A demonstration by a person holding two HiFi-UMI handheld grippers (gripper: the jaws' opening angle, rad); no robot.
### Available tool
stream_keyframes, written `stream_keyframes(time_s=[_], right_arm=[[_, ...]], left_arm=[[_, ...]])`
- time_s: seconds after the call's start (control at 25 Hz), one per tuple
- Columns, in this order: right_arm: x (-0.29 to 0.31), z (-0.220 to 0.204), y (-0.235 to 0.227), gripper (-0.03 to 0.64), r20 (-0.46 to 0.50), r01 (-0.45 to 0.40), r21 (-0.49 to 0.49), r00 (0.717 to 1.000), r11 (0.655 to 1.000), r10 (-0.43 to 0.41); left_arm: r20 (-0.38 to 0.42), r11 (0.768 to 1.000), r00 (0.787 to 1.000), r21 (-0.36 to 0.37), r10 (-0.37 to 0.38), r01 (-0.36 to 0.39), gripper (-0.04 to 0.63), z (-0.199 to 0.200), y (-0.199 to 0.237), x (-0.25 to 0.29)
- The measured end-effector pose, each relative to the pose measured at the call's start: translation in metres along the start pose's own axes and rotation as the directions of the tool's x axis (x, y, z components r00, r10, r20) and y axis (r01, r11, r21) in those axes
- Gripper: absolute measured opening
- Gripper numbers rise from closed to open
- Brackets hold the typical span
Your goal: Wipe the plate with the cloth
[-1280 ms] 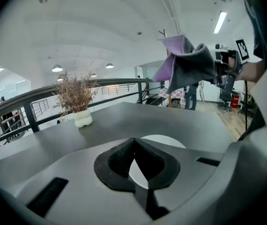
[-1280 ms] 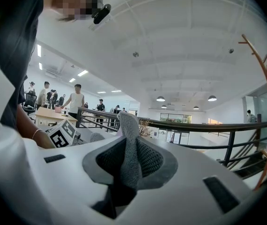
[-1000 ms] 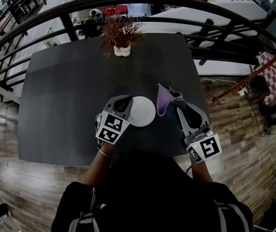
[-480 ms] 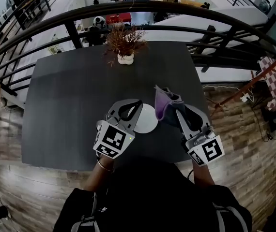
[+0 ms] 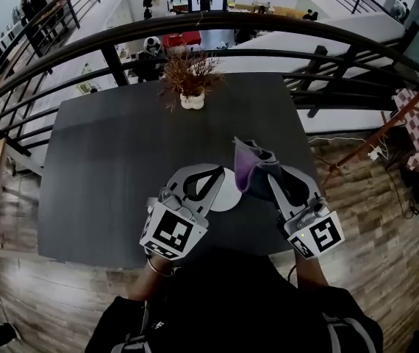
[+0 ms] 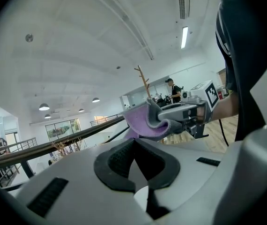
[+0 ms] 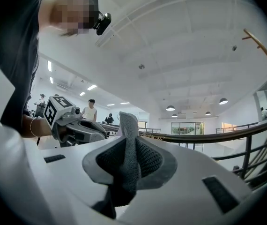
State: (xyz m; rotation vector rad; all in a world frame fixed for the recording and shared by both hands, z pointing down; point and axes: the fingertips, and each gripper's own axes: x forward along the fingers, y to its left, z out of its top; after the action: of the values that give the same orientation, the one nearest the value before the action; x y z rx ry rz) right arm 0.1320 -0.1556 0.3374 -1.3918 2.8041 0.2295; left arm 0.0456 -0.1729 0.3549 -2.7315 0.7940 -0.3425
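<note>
My left gripper is shut on the near rim of a small white plate and holds it above the dark table. In the left gripper view only a white sliver of the plate shows between the closed jaws. My right gripper is shut on a cloth, purple on one face and grey on the other, which stands up from its jaws just right of the plate. In the right gripper view the cloth fills the gap between the pads. The cloth hangs a little apart from the plate.
A white vase of dried twigs stands at the table's far edge. A black railing curves behind the table, with a lower floor beyond it. Wooden floor lies right of the table. The person's body is at the near edge.
The left gripper has risen with the plate, lifting it off the table toward the camera. The right gripper with the cloth has come up slightly beside it.
</note>
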Motion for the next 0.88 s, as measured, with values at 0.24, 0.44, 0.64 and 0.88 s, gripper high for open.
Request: stream_keyframes(time_s=[0.24,0.44,0.64,0.88], right_arm=[[0.0002,0.0032,0.0018,0.063,0.006,-0.006,0.003,1.0,1.0,0.006],[0.0009,0.0018,0.0024,0.063,0.004,-0.013,0.004,1.0,1.0,0.013],[0.0003,-0.0008,0.0007,0.063,-0.003,-0.005,0.008,1.0,1.0,0.005],[0.0003,-0.0039,0.0006,0.063,-0.009,0.004,0.011,1.0,1.0,-0.003]], left_arm=[[0.018,0.999,0.999,-0.015,-0.03,0.03,0.008,0.0061,-0.006,0.0],[0.031,0.999,0.999,-0.037,-0.037,0.038,0.008,0.0069,-0.0054,0.0016],[0.032,0.997,0.998,-0.055,-0.047,0.048,0.008,0.0043,-0.0067,0.0012],[0.031,0.996,0.998,-0.063,-0.06,0.062,0.008,0.001,-0.0075,0.0023]])
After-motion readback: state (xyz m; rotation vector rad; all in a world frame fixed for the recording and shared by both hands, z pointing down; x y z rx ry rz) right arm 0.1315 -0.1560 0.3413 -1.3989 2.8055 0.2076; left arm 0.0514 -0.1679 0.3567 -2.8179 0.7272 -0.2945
